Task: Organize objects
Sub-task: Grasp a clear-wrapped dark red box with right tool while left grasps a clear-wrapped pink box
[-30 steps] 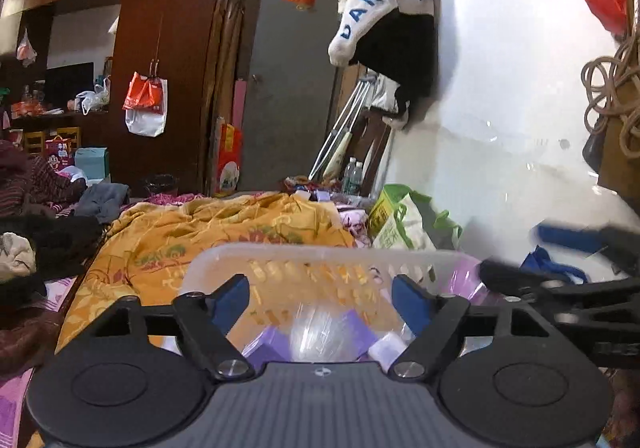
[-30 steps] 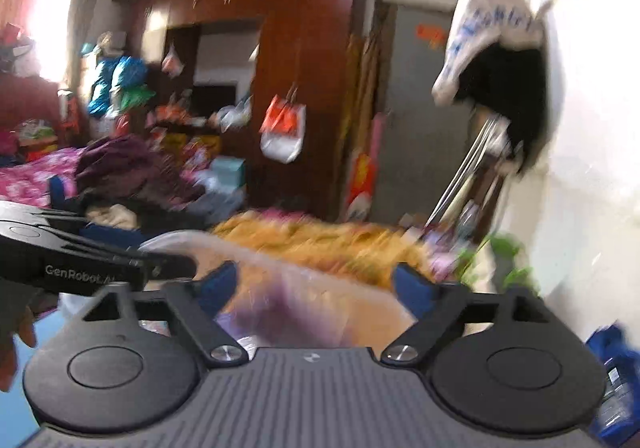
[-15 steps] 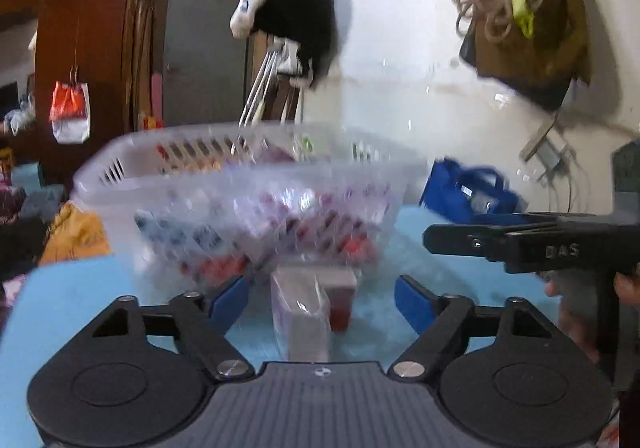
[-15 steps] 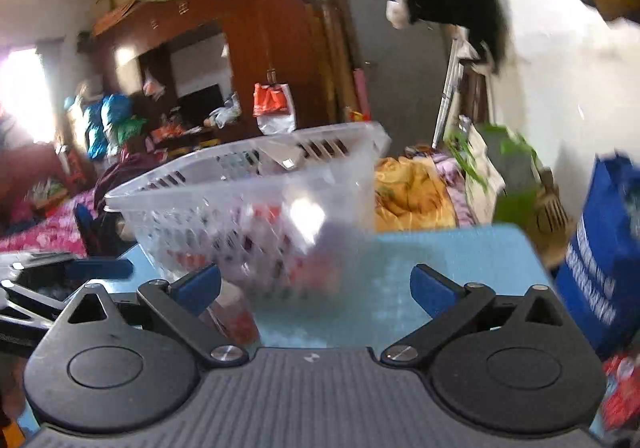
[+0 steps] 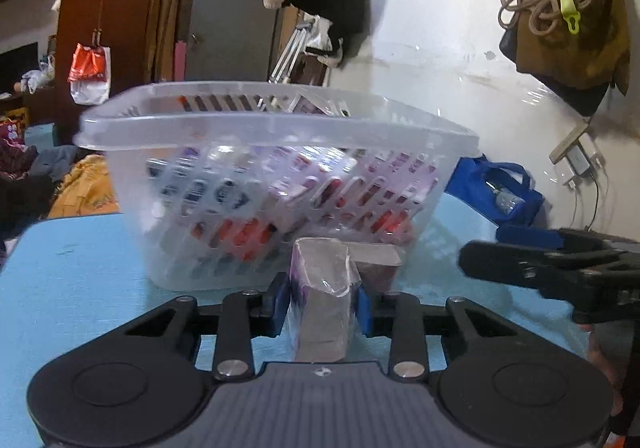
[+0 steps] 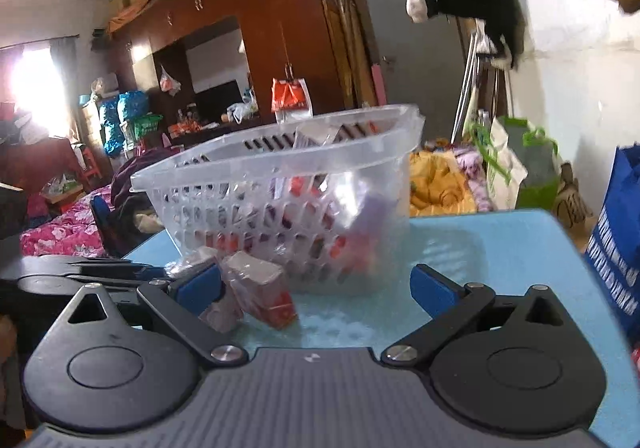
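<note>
Clamping my left tool (image 5: 323, 304) on a purple wrapped box (image 5: 322, 312), its jaws having just closed, I've barely begun: the basket (image 5: 276, 183) on the blue surface (image 5: 80, 268) still looks full. My right tool (image 6: 316, 284) gapes wide, empty, near a red box (image 6: 260, 292).

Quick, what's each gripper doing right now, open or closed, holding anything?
Left gripper: just closed on the plastic-wrapped box.
Right gripper: open, holding nothing.
</note>
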Motion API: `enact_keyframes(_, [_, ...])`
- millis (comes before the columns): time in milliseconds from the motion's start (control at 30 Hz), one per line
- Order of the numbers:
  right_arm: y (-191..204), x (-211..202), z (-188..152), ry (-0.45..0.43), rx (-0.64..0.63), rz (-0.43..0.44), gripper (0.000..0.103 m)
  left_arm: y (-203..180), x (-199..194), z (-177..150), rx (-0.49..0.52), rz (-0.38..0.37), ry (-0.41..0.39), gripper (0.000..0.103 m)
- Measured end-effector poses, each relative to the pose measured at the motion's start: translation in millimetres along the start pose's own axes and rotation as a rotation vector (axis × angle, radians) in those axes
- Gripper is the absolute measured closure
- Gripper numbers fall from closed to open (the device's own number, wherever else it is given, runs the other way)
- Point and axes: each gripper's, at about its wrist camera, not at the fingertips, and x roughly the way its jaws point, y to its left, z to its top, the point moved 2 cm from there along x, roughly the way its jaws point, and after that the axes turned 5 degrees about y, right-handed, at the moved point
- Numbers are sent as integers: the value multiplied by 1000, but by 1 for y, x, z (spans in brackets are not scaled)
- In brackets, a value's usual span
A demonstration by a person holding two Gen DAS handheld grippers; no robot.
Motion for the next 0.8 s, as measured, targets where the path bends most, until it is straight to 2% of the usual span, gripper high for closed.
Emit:
enact_keyframes(167, [22, 37, -3, 111, -27, -31, 0, 24, -26, -6, -25, 61, -38, 65])
enact_keyframes(233, [30, 51, -4, 157, -48, -45, 0, 35, -32, -9, -48, 59, -43, 65])
enact_keyframes(367, [45, 65, -2, 178, -55, -69, 1, 53, -40, -13, -93, 30, -56, 65])
enact_keyframes(467, [53, 70, -1, 178, -72, -100, 5, 58, -40, -17, -106, 23, -56, 65])
enact_keyframes(533, [55, 74, -1, 189, -63, -117, 13, 58, -39, -17, -105, 12, -56, 65])
enact_keyframes(700, [51, 77, -3, 202, -35, -136, 24, 53, -39, -19, -107, -18, -70, 64])
enact_keyframes(800, [51, 78, -4, 206, -47, -146, 43, 51, -38, -20, -106, -25, -71, 64])
